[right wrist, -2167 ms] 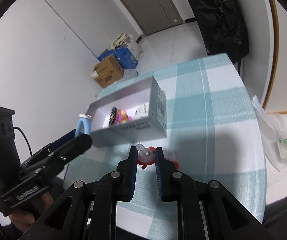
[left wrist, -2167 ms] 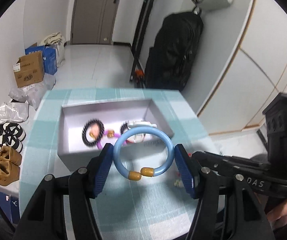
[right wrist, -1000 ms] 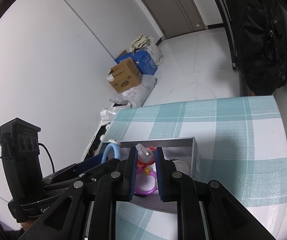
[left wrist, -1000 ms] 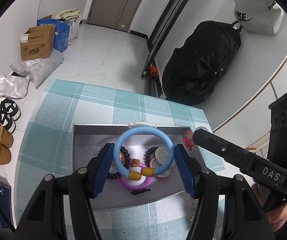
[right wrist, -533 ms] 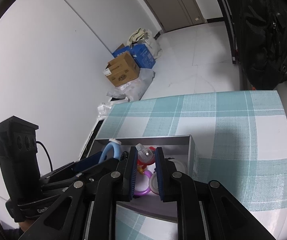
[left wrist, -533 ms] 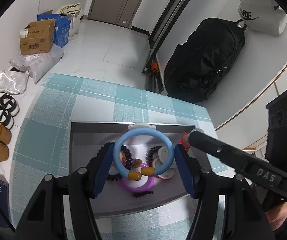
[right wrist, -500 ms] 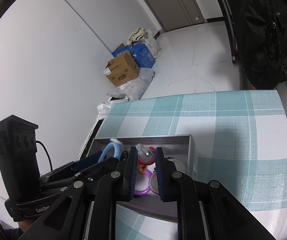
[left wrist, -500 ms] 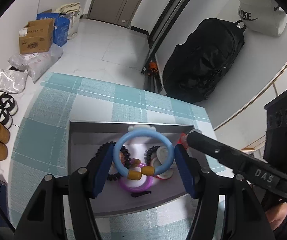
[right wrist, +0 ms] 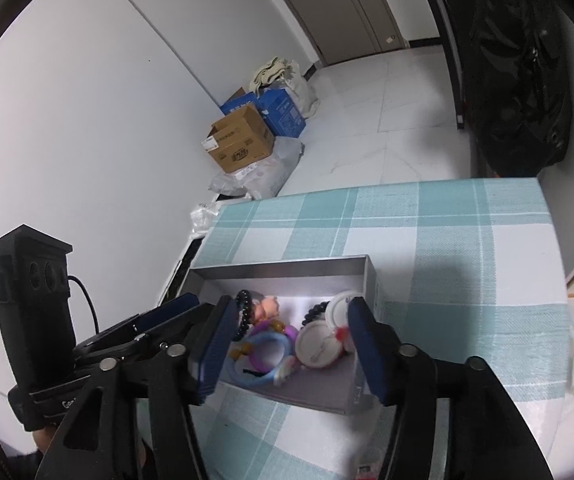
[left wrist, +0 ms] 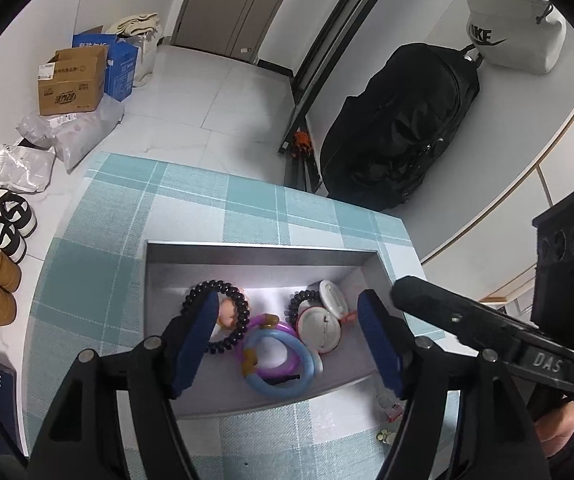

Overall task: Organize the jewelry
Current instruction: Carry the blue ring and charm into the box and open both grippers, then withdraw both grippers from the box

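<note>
Counts from my end: silver box (left wrist: 247,256) holds two black bead bracelets (left wrist: 215,316), one blue bangle (left wrist: 287,376), one purple ring (left wrist: 275,356). Left gripper (left wrist: 287,344) and right gripper (right wrist: 287,340) both spread wide, holding nothing, box at 12 o'clock.

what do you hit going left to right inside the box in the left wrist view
black bead bracelet → small doll → blue bangle lying on the purple ring → round white case
</note>
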Motion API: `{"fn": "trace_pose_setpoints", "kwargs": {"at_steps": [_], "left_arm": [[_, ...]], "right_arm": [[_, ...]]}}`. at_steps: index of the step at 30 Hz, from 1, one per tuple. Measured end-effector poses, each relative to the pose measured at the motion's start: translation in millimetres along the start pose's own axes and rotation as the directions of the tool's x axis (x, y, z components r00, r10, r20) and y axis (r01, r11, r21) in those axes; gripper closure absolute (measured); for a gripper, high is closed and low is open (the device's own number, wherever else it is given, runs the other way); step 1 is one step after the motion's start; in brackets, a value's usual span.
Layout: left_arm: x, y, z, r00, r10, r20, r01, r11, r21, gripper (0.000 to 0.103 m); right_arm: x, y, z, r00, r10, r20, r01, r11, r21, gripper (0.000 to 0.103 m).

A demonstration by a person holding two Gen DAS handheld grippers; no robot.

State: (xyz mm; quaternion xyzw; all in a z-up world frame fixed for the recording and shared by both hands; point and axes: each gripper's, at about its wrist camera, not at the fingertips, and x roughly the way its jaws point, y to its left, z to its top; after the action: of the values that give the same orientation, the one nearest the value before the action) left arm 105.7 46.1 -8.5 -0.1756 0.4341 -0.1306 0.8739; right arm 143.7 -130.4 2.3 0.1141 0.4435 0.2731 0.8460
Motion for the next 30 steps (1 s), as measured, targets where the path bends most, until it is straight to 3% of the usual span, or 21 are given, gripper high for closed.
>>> {"fn": "trace_pose_setpoints", "kwargs": {"at_steps": [14,20,26,30], "left_arm": [[-14.4,-9.9,-12.7,0.999,-0.026,0.031,0.024,0.999,0.041,0.036],[-22.7,-25.4,-27.0,0.997,-0.066,0.03,0.063,0.993,0.102,0.036],[-14.9,-46.3,-50.1,0.987,-0.148,-0.06,0.156,0.974,0.167,0.036],[-2.3,-62.0,-67.6,0.983,-0.13,-0.133,0.156,0.964,0.216,0.036]], "right_arm": [[-45.1,3.6,-18.0,0.997,-0.032,0.07,0.033,0.999,-0.008,0.037],[-66.1,-2.7,-28.9,0.99,-0.09,0.107,0.094,0.995,-0.024,0.025],[-75.1,-18.5,-46.8,0.983,-0.148,0.113,0.15,0.989,-0.011,0.017],[-74.5,-30.9,-60.2,0.978,-0.19,0.08,0.191,0.982,-0.001,0.014]]}}
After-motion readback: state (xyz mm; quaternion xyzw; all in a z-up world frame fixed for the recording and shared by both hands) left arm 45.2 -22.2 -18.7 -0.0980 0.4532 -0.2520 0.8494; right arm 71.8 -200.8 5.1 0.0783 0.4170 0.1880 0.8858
